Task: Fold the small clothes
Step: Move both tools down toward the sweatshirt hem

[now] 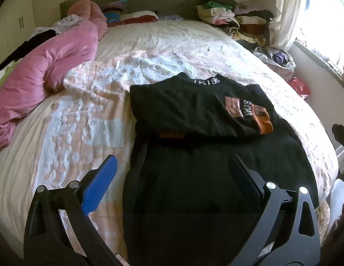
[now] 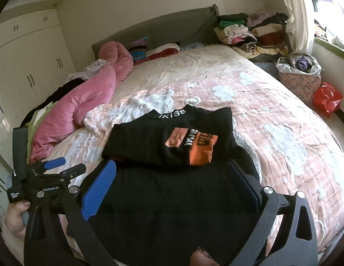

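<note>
**Black top half-folded on the bed, both hand-held grippers wide apart**

A black top (image 1: 194, 110) lies on the bed (image 1: 149, 44), near its foot and roughly on the centre line. Its upper part, with a white-lettered collar and an orange-and-pink print (image 2: 194, 146), is folded over and rests on the plain black lower part (image 2: 172, 199), which spreads toward the cameras.

The left hand-held gripper (image 1: 174, 184) hangs above the lower part of the top with its jaws spread wide and nothing between them; its blue-padded finger (image 1: 101, 184) is over the quilt just left of the cloth, the other finger over the black fabric. The right hand-held gripper (image 2: 172, 188) is likewise spread wide and empty, its two fingers bracketing the lower part of the top just short of the folded edge. In the right wrist view the left hand-held gripper shows at the left edge, held in a hand (image 2: 14, 217).

A pink duvet (image 1: 50, 66) is bunched along the left side of the bed. Stacks of folded clothes (image 2: 249, 31) sit at the far right corner by the headboard (image 2: 172, 26), and a patterned bag (image 2: 300, 77) and a red bag (image 2: 327, 97) stand on the floor beside the bed under the window
</note>
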The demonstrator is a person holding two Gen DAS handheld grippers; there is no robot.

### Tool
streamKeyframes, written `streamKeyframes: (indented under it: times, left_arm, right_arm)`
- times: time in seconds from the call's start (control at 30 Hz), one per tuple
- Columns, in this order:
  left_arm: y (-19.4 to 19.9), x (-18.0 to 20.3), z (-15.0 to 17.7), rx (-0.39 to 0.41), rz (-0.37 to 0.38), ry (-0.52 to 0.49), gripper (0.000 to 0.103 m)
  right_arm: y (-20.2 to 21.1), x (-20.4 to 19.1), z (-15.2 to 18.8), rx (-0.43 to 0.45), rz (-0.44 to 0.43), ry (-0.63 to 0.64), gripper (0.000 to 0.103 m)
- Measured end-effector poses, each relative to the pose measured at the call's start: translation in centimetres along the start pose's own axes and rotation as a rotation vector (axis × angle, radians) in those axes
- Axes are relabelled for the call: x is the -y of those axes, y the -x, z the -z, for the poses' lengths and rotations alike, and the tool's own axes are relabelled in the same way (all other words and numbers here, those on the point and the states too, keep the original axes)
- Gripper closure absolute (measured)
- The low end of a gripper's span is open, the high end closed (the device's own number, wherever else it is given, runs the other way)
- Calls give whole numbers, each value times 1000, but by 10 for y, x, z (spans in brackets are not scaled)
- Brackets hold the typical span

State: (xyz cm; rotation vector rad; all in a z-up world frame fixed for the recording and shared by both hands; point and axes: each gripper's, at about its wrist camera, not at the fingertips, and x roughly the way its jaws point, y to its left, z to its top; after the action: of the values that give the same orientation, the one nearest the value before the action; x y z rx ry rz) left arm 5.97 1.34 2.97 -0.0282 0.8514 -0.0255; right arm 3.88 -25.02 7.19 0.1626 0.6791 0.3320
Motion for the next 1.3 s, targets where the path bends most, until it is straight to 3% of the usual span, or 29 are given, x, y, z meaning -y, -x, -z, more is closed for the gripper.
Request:
streamKeyframes:
  times: [0.57, 1.0, 1.3]
  left_arm:
    - [0, -14, 32, -43, -29, 13, 9]
    - [-8, -44, 64, -113, -50, 69, 9]
    - [-12, -62, 86, -170, 11, 112, 9]
  right_arm:
    - [-4, 18, 41, -82, 48, -25, 4]
    - [-4, 57, 77, -165, 133, -75, 4]
    - [-2, 73, 88, -187, 163, -93, 4]
